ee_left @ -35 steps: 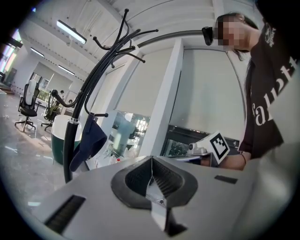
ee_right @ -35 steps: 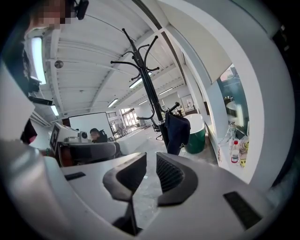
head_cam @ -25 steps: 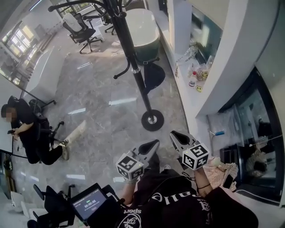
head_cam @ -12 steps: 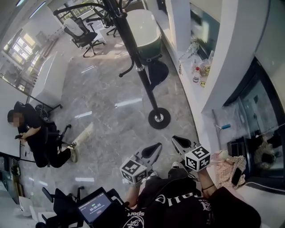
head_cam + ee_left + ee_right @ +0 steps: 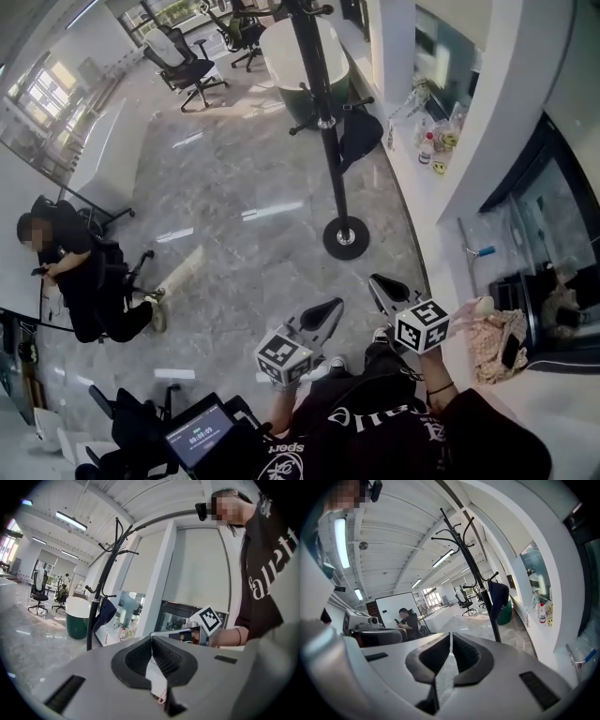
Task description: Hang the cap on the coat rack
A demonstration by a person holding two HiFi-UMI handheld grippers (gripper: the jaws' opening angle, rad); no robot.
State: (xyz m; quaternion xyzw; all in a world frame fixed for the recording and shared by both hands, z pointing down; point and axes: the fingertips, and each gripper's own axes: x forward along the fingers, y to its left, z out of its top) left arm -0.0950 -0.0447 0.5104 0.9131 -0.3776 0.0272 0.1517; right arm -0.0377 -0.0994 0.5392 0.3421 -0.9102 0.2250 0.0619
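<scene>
— So, where is the cap (image 5: pixel 364 136) at this point?

— It is on the coat rack (image 5: pixel 335 183). It hangs dark and slack from one of the lower hooks, on the right side of the pole, far from you across the marble floor (image 5: pixel 234 197). The rack stands upright on its round base, near the white ledge (image 5: pixel 412 178) along the right, where a few small bottles (image 5: pixel 428 148) stand.

— And my grippers?

— Your left gripper (image 5: pixel 330 307) has its fingers pressed together with nothing between them. Your right gripper (image 5: pixel 380 284) is the same: the ribbed pads meet at the tip and hold nothing. Both sit near you, just in front of your chest, side by side but not touching. Both point out toward the rack and are well apart from it.

— Anything else around?

— A person (image 5: pixel 75 281) sits at the left with their legs stretched over the floor. Office chairs (image 5: pixel 187 66) stand at the far left, and a round tub (image 5: pixel 291 47) with a white top is behind the rack.
</scene>
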